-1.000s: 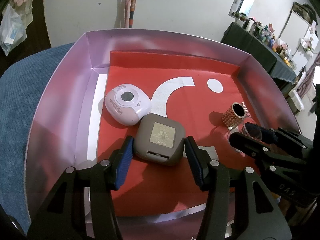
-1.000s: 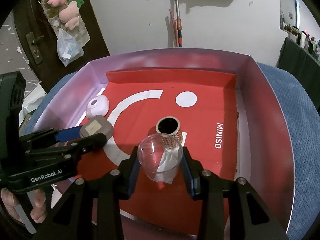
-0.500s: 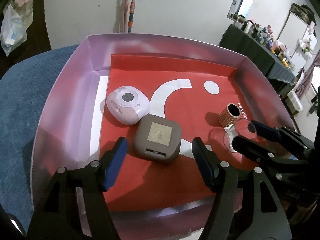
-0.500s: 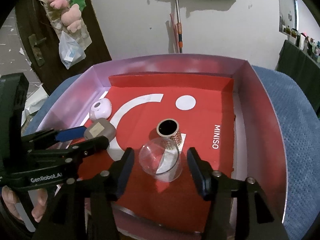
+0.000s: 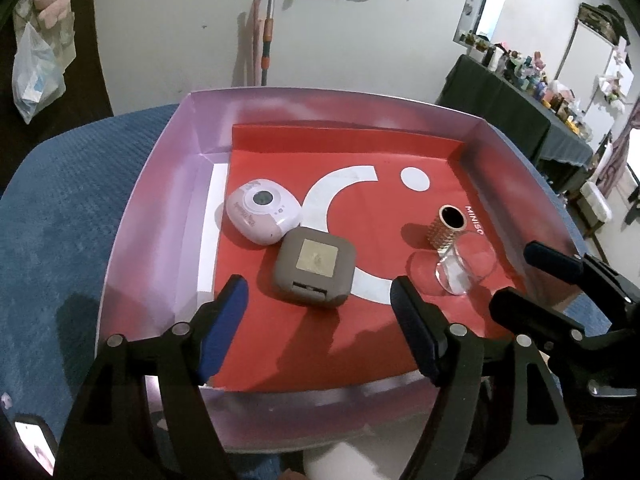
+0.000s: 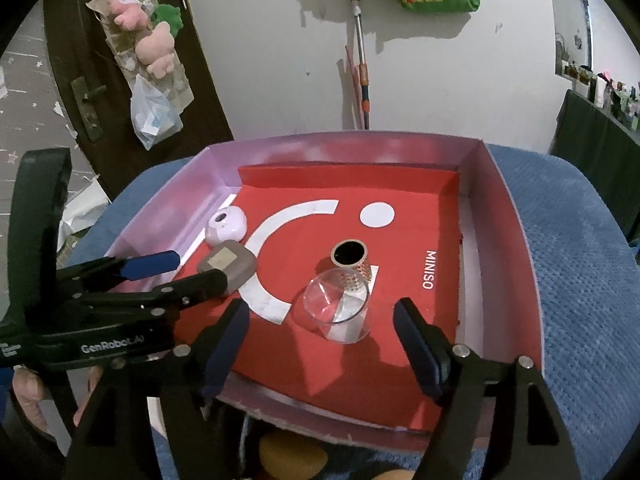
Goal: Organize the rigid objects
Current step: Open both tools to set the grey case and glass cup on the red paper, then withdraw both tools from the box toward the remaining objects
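A shallow box (image 5: 160, 184) with a red liner holds a grey square case (image 5: 314, 267), a pink round device (image 5: 262, 211), a gold studded tube (image 5: 446, 228) and a clear glass cup (image 5: 466, 268). My left gripper (image 5: 316, 328) is open and empty, just short of the grey case. My right gripper (image 6: 320, 344) is open and empty, just short of the clear cup (image 6: 338, 306). The gold tube (image 6: 352, 262) stands right behind the cup. The grey case (image 6: 228, 266) and pink device (image 6: 226, 230) lie at the left.
The box (image 6: 516, 216) sits on a blue textured cushion (image 6: 580, 280). A broom handle (image 6: 362, 60) leans on the white wall behind. A dark door (image 6: 80, 60) with hanging bags is at the left. A dark cluttered table (image 5: 520, 120) stands at the right.
Both grippers opened and drew back. The left let go of the grey case and the right let go of the clear cup. Both objects rest on the red liner.
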### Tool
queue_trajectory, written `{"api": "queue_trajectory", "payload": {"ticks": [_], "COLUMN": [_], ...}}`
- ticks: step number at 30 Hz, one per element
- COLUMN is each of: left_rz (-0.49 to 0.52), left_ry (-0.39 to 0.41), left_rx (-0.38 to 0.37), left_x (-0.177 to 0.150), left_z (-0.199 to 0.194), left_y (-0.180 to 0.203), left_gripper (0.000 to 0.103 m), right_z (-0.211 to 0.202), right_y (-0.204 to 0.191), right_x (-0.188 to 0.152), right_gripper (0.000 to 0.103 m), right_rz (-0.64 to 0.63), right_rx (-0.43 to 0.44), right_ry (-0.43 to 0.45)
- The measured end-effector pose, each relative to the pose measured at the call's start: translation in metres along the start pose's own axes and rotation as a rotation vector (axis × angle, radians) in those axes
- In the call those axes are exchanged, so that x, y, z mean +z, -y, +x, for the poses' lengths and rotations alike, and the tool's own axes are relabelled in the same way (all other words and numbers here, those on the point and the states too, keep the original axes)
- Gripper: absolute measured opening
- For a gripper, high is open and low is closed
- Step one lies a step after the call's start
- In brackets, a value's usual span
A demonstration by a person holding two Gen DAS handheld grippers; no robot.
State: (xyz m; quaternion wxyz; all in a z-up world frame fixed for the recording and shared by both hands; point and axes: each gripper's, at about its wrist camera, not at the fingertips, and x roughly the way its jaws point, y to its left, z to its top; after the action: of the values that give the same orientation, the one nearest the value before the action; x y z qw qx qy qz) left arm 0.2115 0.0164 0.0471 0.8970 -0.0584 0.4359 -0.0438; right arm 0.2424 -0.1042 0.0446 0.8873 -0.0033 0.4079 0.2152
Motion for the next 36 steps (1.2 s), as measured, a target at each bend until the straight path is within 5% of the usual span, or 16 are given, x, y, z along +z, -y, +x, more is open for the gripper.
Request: {"api": "queue_trajectory", "payload": {"ticks": [13, 36], "left_rz": [0.018, 0.025], "left_ry": [0.057, 0.128], "left_rx": [-0.004, -0.008], "left_x": [-0.007, -0.033], "left_z": [-0.024, -0.077], "left_y": [0.008, 0.012], "left_gripper": [0.101, 0.103], "right_z": [-0.034, -0.09], "right_y": [-0.007, -0.015], "right_x": [-0.007, -0.026], "right_gripper": [0.097, 0.103], "right_rz": [0.001, 0.011], "right_rx": [0.03, 0.076], "right_ry": [0.058, 0.137]}}
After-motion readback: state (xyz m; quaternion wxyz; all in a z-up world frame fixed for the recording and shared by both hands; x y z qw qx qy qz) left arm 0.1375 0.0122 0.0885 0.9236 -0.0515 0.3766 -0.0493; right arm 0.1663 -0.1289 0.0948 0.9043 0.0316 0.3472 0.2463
